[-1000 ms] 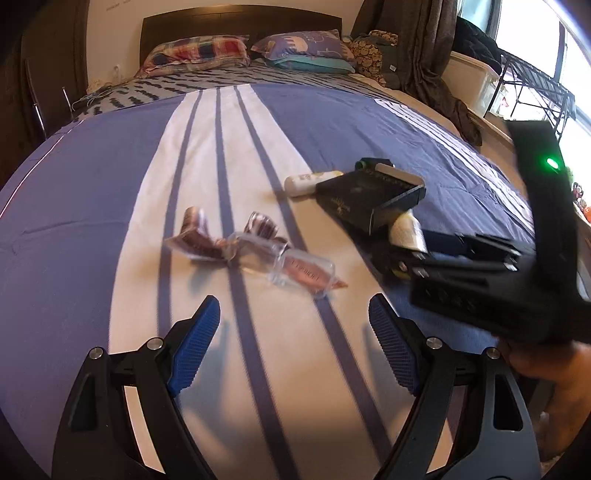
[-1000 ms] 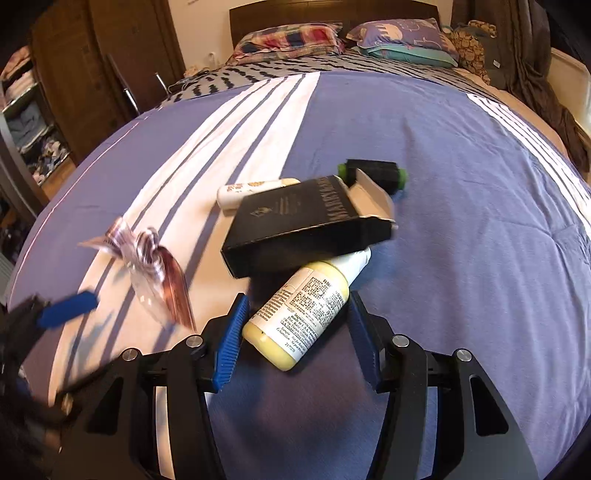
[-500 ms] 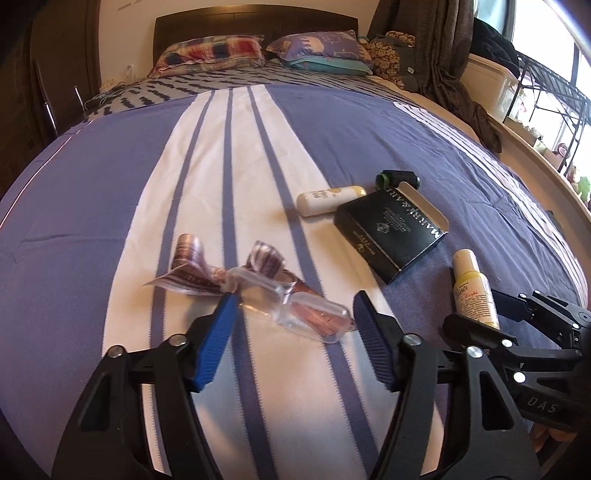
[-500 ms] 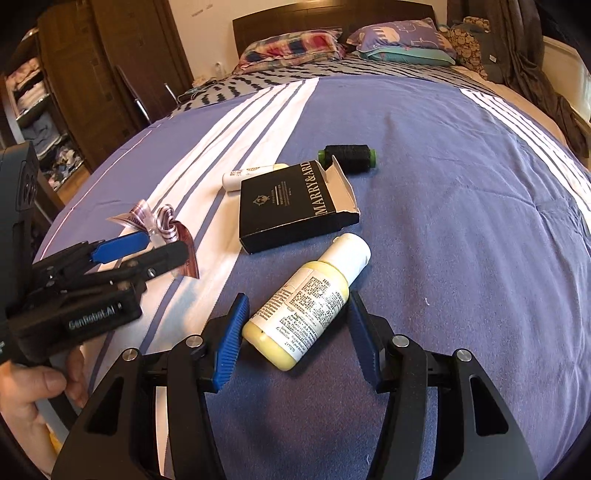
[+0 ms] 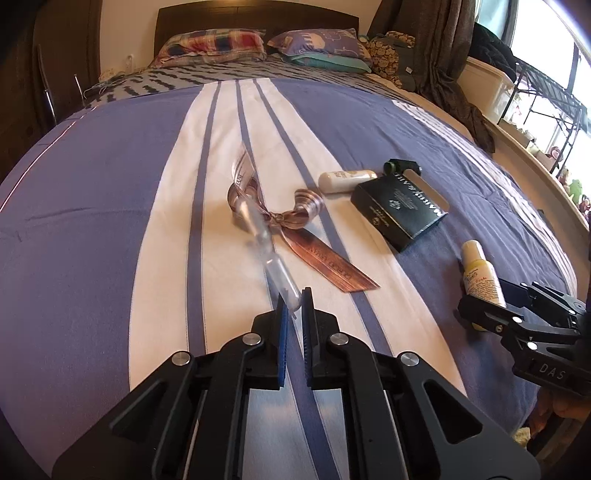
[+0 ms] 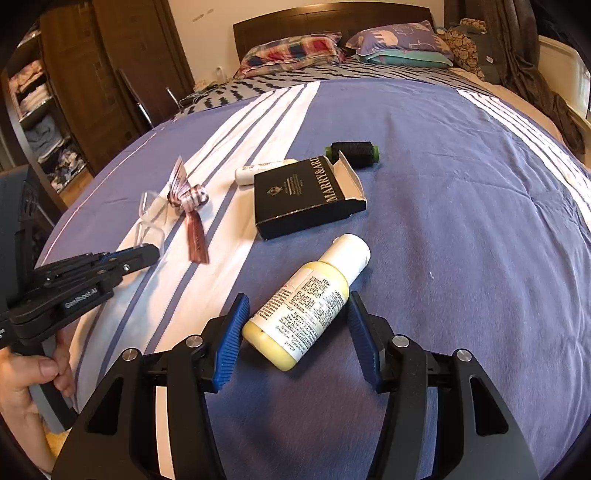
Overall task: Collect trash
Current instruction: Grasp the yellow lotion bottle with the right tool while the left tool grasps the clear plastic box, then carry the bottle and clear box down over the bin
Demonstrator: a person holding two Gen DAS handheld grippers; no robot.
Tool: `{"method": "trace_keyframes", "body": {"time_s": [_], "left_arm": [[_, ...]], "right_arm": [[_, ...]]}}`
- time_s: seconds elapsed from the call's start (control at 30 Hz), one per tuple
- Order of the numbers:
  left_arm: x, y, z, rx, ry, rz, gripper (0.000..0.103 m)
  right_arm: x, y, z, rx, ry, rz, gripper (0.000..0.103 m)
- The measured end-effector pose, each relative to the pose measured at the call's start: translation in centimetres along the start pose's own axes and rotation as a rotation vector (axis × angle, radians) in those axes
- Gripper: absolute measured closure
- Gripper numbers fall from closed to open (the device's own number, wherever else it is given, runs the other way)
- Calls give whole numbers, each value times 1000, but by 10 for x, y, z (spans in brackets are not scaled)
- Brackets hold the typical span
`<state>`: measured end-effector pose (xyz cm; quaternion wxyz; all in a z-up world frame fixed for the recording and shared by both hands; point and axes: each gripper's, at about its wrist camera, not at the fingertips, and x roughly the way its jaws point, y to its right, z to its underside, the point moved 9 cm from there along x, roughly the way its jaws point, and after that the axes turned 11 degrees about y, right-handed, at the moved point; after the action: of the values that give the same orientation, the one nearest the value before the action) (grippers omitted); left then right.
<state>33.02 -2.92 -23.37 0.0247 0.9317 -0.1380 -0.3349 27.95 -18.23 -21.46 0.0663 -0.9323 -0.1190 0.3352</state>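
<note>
- Left claw clenched on clear wrapper, ribbon trailing onto bed.
- Right claw released, straddling yellow bottle lying on bed, pads apart from it.

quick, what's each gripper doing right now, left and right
Left gripper: shut on the end of the clear plastic wrapper with the ribbon.
Right gripper: open, its fingers either side of the yellow bottle, not pressing it.

A home bedroom: striped bed, pillows by headboard (wardrobe alongside).
</note>
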Motion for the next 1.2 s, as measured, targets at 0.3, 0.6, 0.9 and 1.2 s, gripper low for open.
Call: {"method": "trace_keyframes", "body": {"time_s": [0.3,0.6,0.9,1.2], "left_arm": [[-56,11,23,5,28,20,98],[-129,46,66,44,51,71,98],[-183,73,126,52,30,107,98],[-195,87,211,33,-80,147,98]], "right_arm": [[-44,-11,18,-1,19,-1,48],[-104,-29,47,-2,45,-12,48],[-162,-49,85,-42,75,-9,48],[-169,-53,172,-44,-47,-28,48]]}}
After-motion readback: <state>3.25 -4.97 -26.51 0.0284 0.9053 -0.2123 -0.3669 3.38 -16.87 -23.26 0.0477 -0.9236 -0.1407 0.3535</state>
